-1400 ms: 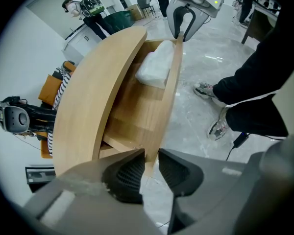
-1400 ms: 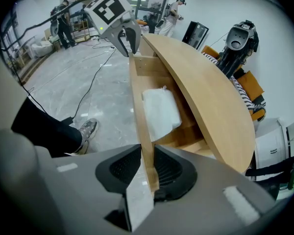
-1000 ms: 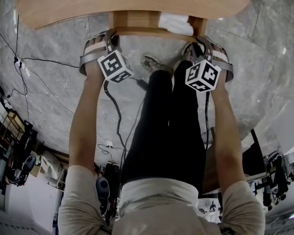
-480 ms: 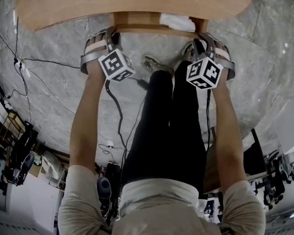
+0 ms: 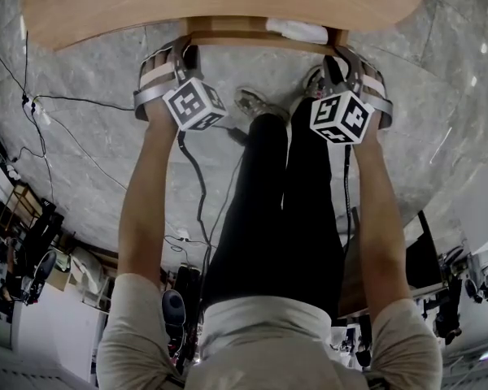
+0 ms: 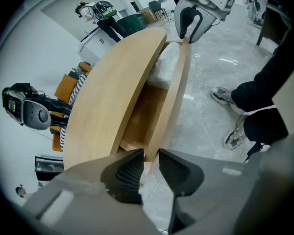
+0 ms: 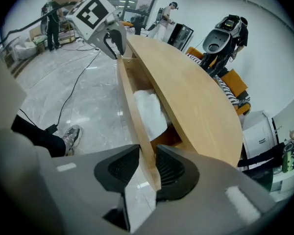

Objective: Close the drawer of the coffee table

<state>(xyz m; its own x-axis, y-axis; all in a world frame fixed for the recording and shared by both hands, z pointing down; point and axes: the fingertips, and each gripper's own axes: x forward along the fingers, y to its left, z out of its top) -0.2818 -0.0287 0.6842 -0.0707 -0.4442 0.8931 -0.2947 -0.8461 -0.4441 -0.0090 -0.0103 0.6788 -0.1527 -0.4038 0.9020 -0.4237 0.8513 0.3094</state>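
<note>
The light wooden coffee table (image 5: 228,2) lies at the top of the head view. Its drawer front (image 5: 252,43) sticks out a little from under the top, with a white bundle (image 5: 297,31) showing inside. My left gripper (image 5: 185,54) grips the drawer front (image 6: 174,97) at its left end, the panel's corner between the pads (image 6: 132,173). My right gripper (image 5: 335,55) holds the right end, and the panel (image 7: 132,97) runs between its pads (image 7: 171,168). Both sets of jaws have just been opening a little, the right more, and the panel still sits between them.
The person's dark-trousered legs and shoes (image 5: 256,104) stand on the marble floor just before the drawer. Cables (image 5: 65,136) trail across the floor at left. Beyond the table stand a grey humanoid robot (image 7: 225,28), orange seating (image 6: 68,87) and white cabinets.
The drawer has slid further in under the tabletop. Both grippers have moved with it toward the table, and less of the white bundle shows.
</note>
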